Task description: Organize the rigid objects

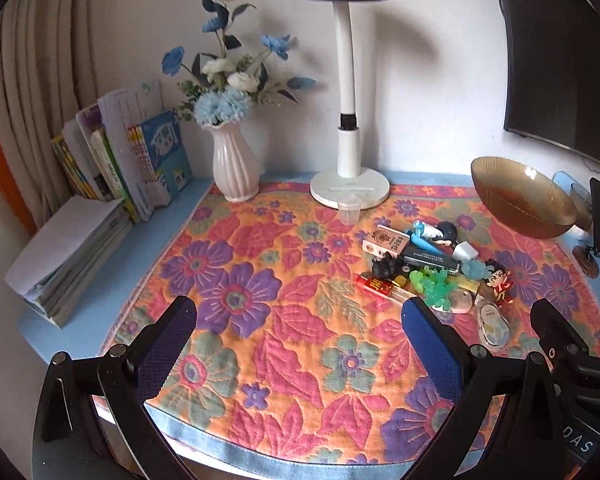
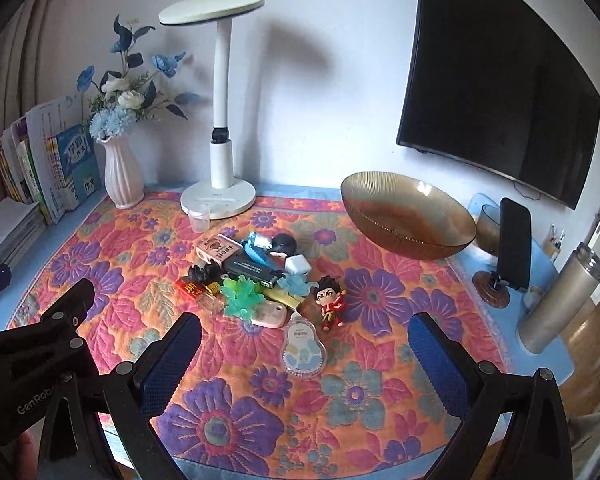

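A heap of small rigid things [image 1: 424,264] lies on the floral cloth [image 1: 284,320]: a red figurine [image 2: 331,300], a green spiky toy [image 2: 242,294], a pink oval case [image 2: 270,315], a black box [image 2: 252,270], a tan box [image 2: 216,250] and a red lighter [image 2: 191,289]. A flat clear-cased gadget [image 2: 302,350] lies nearest. An amber glass bowl [image 2: 408,214] stands behind the heap, also in the left wrist view [image 1: 524,196]. My left gripper [image 1: 300,316] is open and empty, left of the heap. My right gripper [image 2: 306,332] is open and empty, just short of it.
A white desk lamp [image 2: 220,120] and a small clear cup [image 2: 199,216] stand at the back. A pink vase of blue flowers [image 1: 234,168] and books [image 1: 132,160] are at the left. A phone on a stand [image 2: 514,248], a steel flask [image 2: 560,296] and a wall screen [image 2: 500,80] are at the right.
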Demonstrator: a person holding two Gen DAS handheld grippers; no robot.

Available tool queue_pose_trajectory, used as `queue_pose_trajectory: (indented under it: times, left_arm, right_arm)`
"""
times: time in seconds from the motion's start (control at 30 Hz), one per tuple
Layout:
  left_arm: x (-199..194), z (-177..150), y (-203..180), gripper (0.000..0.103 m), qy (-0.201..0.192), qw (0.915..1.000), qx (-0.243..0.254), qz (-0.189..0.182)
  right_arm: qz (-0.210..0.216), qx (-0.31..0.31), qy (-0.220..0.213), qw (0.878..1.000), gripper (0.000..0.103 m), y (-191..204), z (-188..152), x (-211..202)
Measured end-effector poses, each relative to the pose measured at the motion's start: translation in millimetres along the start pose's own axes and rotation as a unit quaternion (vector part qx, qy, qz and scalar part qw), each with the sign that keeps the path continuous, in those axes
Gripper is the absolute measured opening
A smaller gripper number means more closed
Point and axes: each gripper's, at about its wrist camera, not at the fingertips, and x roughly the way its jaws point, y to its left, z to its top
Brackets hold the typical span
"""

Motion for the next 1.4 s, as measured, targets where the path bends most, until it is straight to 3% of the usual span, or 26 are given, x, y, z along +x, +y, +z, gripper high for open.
queue_pose_trajectory:
  times: [0.27,0.83,1.03,1.2,1.4]
  left_arm:
    - [12,-6,-7,0.102,0.015,0.9996,0.007,0.022]
    - [19,-11,-2,0.102,0.033,0.9994,-0.002,0.008]
    - [25,-14,2,0.102,0.05,0.9975,0.003,-0.048]
    - [20,-15,3,0.102,0.042,0.9959,0.02,-0.078]
    - [23,-12,6,0.102,0.045,0.9841,0.033,-0.169]
  right_arm:
    - [-0.005,0.005,0.023,1.0,0.103,-1,-5,19]
    - [0.004,0.017,0.039,0.999,0.103,0,-14,23]
    - [0.018,0.01,0.039,0.999,0.103,-5,-14,25]
    - [0.027,0.045,0.045,0.998,0.103,-25,-14,30]
    - [0.027,0.046,0.034,0.998,0.103,-34,-10,30]
